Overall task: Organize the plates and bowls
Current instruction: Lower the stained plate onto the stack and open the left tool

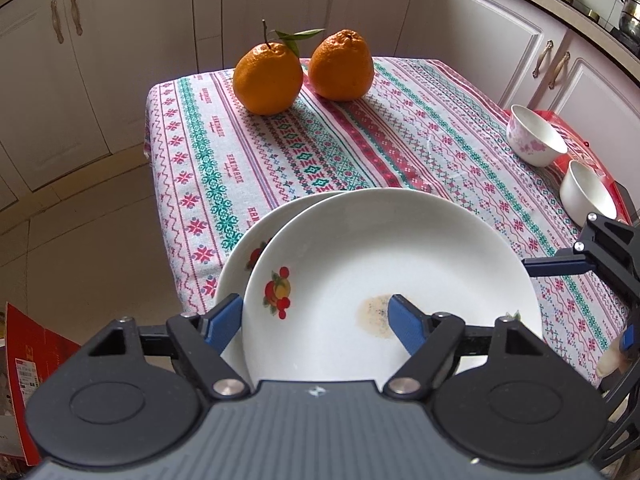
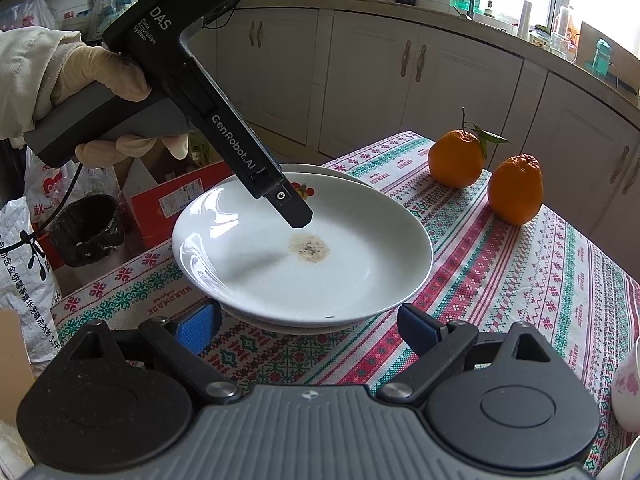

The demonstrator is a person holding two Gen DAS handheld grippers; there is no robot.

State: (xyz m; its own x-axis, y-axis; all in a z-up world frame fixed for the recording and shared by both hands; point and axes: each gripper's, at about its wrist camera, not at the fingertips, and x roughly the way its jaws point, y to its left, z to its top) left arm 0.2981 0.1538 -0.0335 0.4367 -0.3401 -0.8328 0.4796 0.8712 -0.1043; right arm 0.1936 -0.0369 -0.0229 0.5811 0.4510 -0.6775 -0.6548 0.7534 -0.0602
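Note:
A white plate (image 1: 380, 264) with a fruit print and a brown stain rests on a second white plate (image 1: 244, 252) near the table's front edge. My left gripper (image 1: 316, 320) is open, one finger outside the top plate's rim and one over its inside. In the right wrist view the plates (image 2: 360, 248) lie just ahead of my right gripper (image 2: 308, 324), which is open and empty above the tablecloth. The left gripper's fingers (image 2: 298, 216) reach down into the top plate there. Two white bowls (image 1: 534, 136) (image 1: 586, 196) stand at the table's right side.
Two oranges (image 1: 268, 78) (image 1: 342, 66) sit at the table's far end on the patterned tablecloth (image 1: 320, 140). A red tray (image 1: 576, 136) lies under the bowls. Cabinets surround the table. Boxes, bags and a black bin (image 2: 86, 228) stand on the floor.

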